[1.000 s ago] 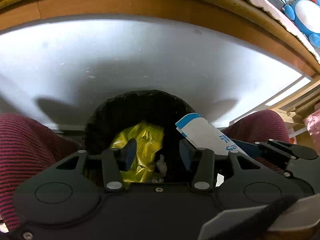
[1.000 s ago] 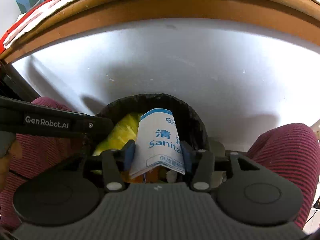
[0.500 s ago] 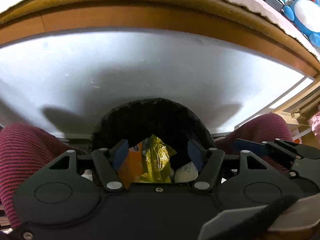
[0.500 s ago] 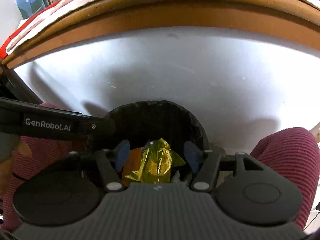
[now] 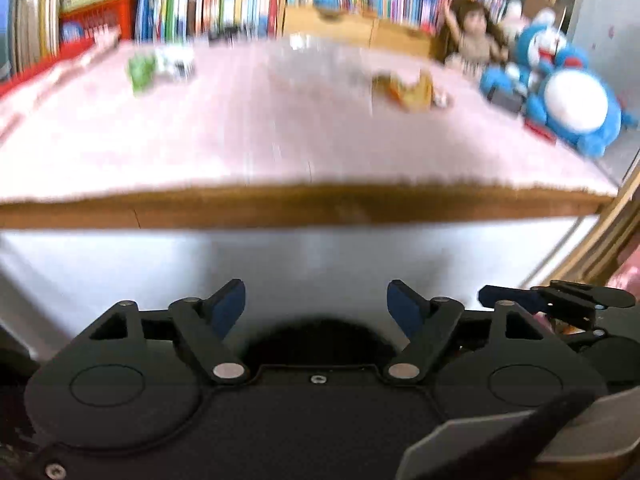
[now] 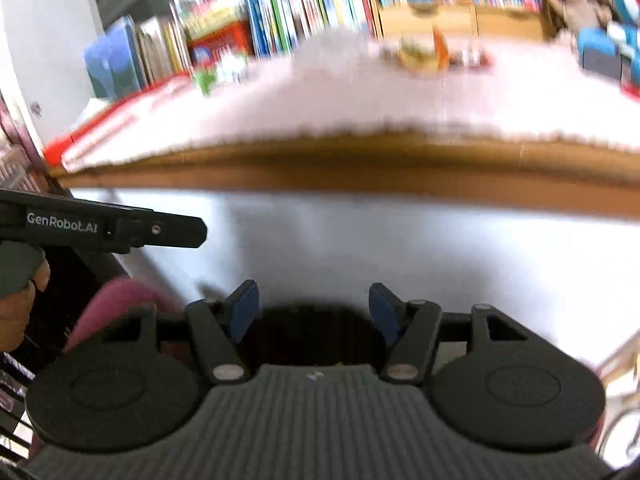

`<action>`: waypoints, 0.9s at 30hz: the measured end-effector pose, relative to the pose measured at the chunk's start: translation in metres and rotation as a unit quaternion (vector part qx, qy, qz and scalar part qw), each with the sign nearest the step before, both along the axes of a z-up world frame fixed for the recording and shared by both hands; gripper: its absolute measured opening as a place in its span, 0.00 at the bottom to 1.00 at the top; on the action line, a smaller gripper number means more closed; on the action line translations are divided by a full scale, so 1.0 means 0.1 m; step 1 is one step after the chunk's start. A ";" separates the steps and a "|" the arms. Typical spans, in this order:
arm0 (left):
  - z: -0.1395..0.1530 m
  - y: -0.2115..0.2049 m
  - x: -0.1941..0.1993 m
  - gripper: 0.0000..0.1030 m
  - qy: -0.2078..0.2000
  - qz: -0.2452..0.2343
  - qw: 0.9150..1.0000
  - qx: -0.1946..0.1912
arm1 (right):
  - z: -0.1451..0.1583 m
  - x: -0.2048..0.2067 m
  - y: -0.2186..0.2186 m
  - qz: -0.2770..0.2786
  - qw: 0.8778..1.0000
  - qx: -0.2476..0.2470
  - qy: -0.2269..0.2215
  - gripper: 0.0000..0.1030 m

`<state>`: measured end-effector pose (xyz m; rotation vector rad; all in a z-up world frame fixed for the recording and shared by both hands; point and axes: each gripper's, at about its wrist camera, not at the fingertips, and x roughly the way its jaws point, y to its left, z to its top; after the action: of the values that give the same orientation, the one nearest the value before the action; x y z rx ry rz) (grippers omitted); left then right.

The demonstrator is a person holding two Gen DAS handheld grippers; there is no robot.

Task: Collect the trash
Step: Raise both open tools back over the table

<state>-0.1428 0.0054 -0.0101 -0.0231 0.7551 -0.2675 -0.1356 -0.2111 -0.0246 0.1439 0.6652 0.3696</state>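
Two grippers face you across a wide table point(image 5: 304, 148) with a pink cover, and both sets of jaws stand released with nothing between them. Those of the left gripper point(image 5: 316, 306) have just been opening wider, and the right gripper point(image 6: 314, 312) has spread a little too. Below each pair sits the dark mouth of the black bin point(image 6: 308, 332), close under the table's near edge. Still to collect is the trash along the far edge: an orange and yellow wrapper point(image 5: 404, 88) toward the far right corner, and a green scrap point(image 5: 142, 68) with a pale packet point(image 5: 176, 62) beside it toward the far left. All three lie well apart from either pair of jaws, with the whole cover between. Everything is blurred, so I judge your main risk is reaching while the view smears: you could clip the table's wooden near edge coming up, or close on the soft cover instead of a thin wrapper. Blue plush toys point(image 5: 568, 92) sit close to the orange wrapper, and a careless sweep there could snag them.
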 end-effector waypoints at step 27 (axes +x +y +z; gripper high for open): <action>0.43 -0.27 1.62 0.87 -0.144 0.076 0.983 -0.080 | 0.49 1.40 -0.41 -0.124 0.986 -0.048 -0.103 0.72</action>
<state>0.0195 -0.0214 0.0332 -0.1892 0.4399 -0.1796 0.0047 -0.2517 0.0246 0.0938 0.4521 0.1091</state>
